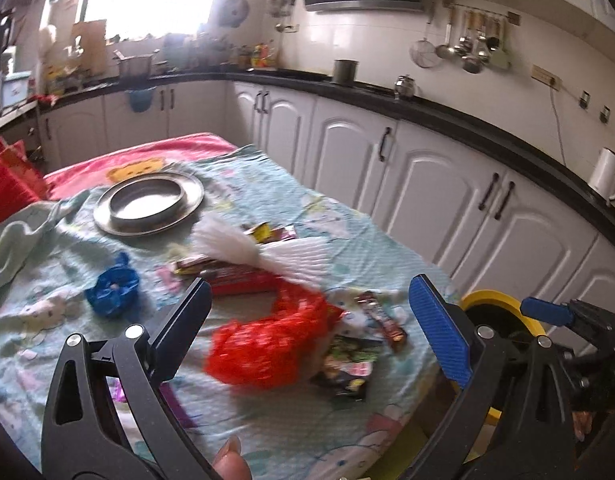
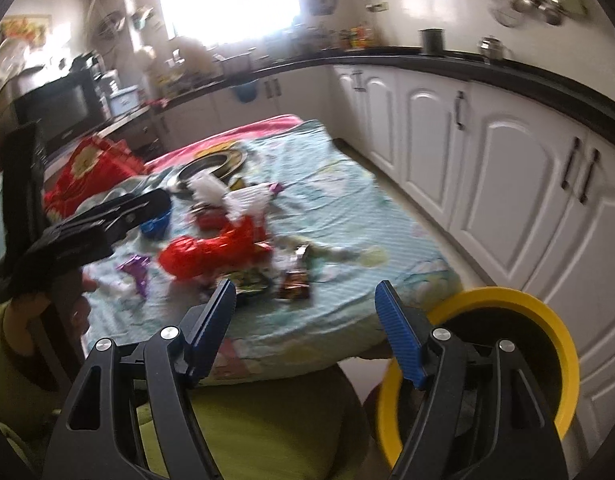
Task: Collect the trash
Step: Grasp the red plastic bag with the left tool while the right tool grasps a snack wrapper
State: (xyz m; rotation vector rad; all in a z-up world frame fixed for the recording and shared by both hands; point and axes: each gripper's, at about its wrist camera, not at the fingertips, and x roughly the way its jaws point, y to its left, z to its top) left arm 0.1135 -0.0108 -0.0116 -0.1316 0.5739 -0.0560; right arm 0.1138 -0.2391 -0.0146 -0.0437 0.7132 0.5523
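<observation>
Left hand-held gripper (image 1: 309, 316) spread wide over the tabletop (image 1: 347, 248), nothing between the pads; right hand-held gripper (image 2: 305, 320) partly open, likewise empty, hanging back past the near edge beside the yellow-rimmed bin (image 2: 547, 344). Trash heaped mid-cloth: red crinkly bag (image 1: 267, 336), white pleated paper (image 1: 243, 244), blue crumpled wad (image 1: 113, 290), snack wrappers (image 1: 381, 316). Probably all light, soft and slippery; best pinched at a bunched fold, not a flat face. Steel plate (image 1: 147, 204) beyond, apparently no trash. Right view alone shows a purple wrapper (image 2: 137, 268) clearly and the left tool from the side; left view shows the bin only partly.
</observation>
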